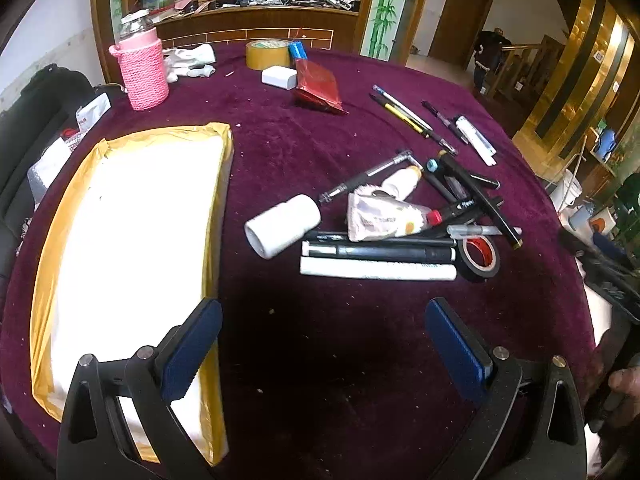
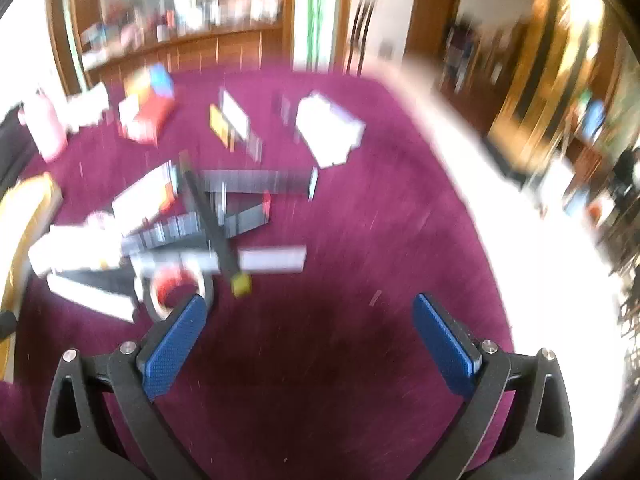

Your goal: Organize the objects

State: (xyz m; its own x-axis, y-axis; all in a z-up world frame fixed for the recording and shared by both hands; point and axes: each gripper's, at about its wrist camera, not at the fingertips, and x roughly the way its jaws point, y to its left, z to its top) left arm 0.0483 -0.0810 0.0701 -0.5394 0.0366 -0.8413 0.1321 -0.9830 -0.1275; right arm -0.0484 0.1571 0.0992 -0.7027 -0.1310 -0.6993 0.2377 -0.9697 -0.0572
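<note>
Purple worktop (image 1: 320, 152) | pile of pens (image 1: 400, 220) lies mid-worktop, past both jaws, long sides crosswise | right gripper (image 2: 308, 340) nearer | left gripper (image 1: 324, 344), right: jaws wide, empty

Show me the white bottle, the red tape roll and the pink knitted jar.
white bottle (image 1: 282, 226), left wrist view, middle of its side.
red tape roll (image 1: 480, 258), left wrist view, its front rim.
pink knitted jar (image 1: 144, 72), left wrist view, knitted sleeve.

One white foam box (image 1: 132, 240), one pink-sleeved jar (image 1: 141, 65), two tape rolls, brown (image 1: 267, 54) and black-and-red (image 1: 479, 258), one white bottle (image 1: 283, 225), one squeezed tube (image 1: 384, 218), one red pouch (image 1: 318, 86), one white charger block (image 1: 279, 77), several pens, too tangled to count.
</note>
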